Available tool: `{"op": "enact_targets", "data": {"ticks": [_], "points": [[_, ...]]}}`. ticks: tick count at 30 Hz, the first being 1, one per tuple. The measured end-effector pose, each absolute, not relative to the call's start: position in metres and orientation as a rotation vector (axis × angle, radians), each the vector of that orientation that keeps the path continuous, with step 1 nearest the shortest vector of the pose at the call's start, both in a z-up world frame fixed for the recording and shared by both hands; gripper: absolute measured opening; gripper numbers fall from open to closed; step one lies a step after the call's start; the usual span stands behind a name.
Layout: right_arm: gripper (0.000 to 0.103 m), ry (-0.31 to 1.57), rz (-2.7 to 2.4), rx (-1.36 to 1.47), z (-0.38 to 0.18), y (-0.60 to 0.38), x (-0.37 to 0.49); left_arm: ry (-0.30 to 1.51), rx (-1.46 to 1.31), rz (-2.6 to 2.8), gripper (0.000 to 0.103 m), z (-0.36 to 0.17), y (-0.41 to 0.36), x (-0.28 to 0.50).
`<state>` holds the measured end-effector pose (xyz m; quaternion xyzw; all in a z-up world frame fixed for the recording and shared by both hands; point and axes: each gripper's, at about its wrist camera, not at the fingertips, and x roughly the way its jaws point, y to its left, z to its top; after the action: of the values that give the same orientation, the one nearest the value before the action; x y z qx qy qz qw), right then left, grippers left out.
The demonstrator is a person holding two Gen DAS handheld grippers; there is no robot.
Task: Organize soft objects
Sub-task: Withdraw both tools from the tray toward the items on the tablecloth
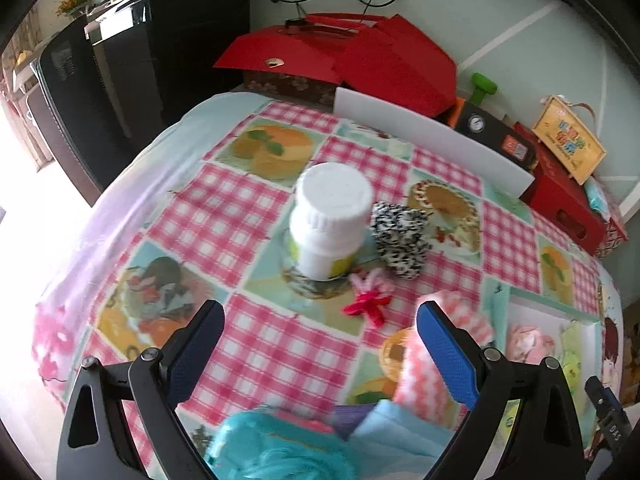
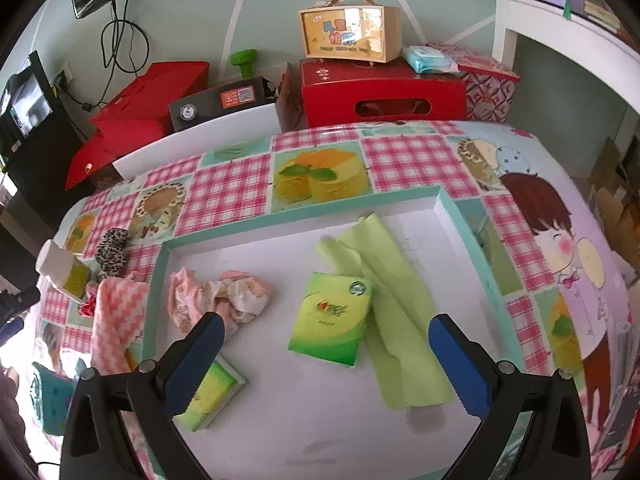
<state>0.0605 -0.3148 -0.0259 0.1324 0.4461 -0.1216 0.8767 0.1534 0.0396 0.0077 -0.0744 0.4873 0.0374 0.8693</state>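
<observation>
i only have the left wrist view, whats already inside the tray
Observer: In the tray a green tissue pack lies on a light green cloth.
Operator: anything else in there
Observer: A crumpled pink cloth near the tray's left wall, and a second green pack behind the right tongs.
Operator: are the right tongs holding something
Observer: No, they are open and empty above the tray floor.
</observation>
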Motion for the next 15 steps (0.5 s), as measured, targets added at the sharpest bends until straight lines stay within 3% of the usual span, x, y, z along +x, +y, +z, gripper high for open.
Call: {"op": "enact_targets", "data": {"ticks": [15], "points": [[0.103, 0.939, -0.064, 0.255, -0.029, -0.246, 0.072, 1.059, -0.237, 0.116, 0.097, 0.003, 0.063, 0.154]]}}
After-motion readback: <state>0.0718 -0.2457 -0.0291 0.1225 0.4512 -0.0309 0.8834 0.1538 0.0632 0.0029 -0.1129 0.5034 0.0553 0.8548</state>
